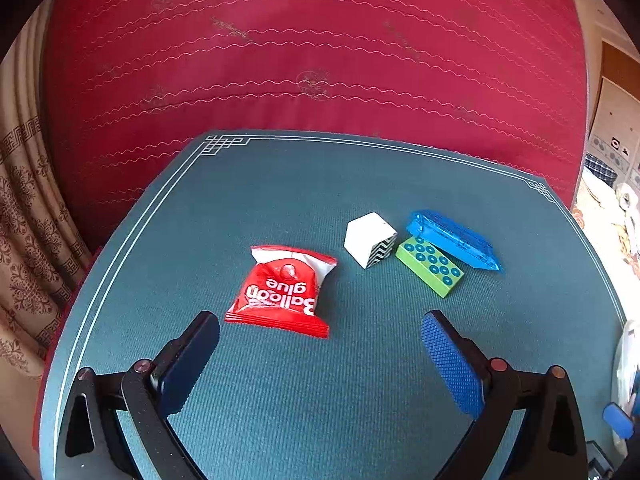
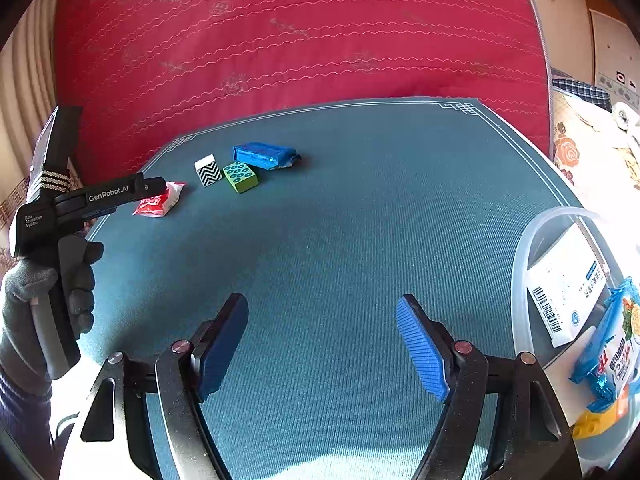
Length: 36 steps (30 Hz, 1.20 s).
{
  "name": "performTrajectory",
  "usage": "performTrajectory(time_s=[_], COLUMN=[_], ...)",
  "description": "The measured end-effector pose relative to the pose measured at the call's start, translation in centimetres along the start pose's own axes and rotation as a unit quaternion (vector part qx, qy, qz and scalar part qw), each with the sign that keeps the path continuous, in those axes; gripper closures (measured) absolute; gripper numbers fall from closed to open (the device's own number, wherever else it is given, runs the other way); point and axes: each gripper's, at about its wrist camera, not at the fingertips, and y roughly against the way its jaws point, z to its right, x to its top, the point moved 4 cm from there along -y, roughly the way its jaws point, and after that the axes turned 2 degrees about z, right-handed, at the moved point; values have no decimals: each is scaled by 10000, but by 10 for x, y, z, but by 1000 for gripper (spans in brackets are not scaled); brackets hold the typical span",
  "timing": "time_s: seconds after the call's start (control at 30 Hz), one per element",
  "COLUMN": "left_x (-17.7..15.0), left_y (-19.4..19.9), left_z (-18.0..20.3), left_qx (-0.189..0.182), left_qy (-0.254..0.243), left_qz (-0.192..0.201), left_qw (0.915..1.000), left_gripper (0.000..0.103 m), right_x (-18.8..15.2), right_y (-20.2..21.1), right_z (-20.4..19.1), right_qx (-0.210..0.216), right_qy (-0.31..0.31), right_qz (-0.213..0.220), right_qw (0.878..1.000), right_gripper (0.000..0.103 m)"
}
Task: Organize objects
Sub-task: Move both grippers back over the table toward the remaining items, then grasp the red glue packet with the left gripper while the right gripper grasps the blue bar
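Both my tongs, left gripper (image 1: 320, 354) and right gripper (image 2: 322, 336), were wide apart and held nothing. Some things already lay in the clear tub (image 2: 532, 240) beside my right tongs. The red packet (image 1: 282, 292), white block (image 1: 370, 240), green block (image 1: 430, 266) and blue packet (image 1: 454, 240) still waited ahead of my left tongs.

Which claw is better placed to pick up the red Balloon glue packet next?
Left. The left claw is open just short of the red Balloon glue packet; the right claw is open over bare mat, beside the clear container.
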Motion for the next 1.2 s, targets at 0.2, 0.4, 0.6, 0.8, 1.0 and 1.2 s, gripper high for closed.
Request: performTrajectory(time_s=[0.2,0.4,0.6,0.8,1.0,1.2], left_x=[8,11,9,8,8,9], left_y=[-16,-33,-52,-66,-63,-55], left_z=[-21,-24,-29,-31,-30,-28], left_qx=[150,370,532,372,184,70], left_qy=[56,-111,-67,-63,-120,-128], left_qz=[-4,-135,-329,-597,-469,-285], left_qw=[9999,9992,9980,9975,9987,9995], left_gripper=[1,1,5,21,39,40], right_x=[1,3,7,18,41,79], right_y=[-14,-23,-34,-50,-73,-105], right_z=[-3,-8,-12,-22,-38,-33], right_qx=[89,144,164,392,649,861], right_qy=[-32,23,97,140,268,-91], right_qz=[-160,-220,-280,-291,-212,-255], right_qw=[9998,9997,9994,9987,9973,9959], right_gripper=[25,25,25,25,25,25])
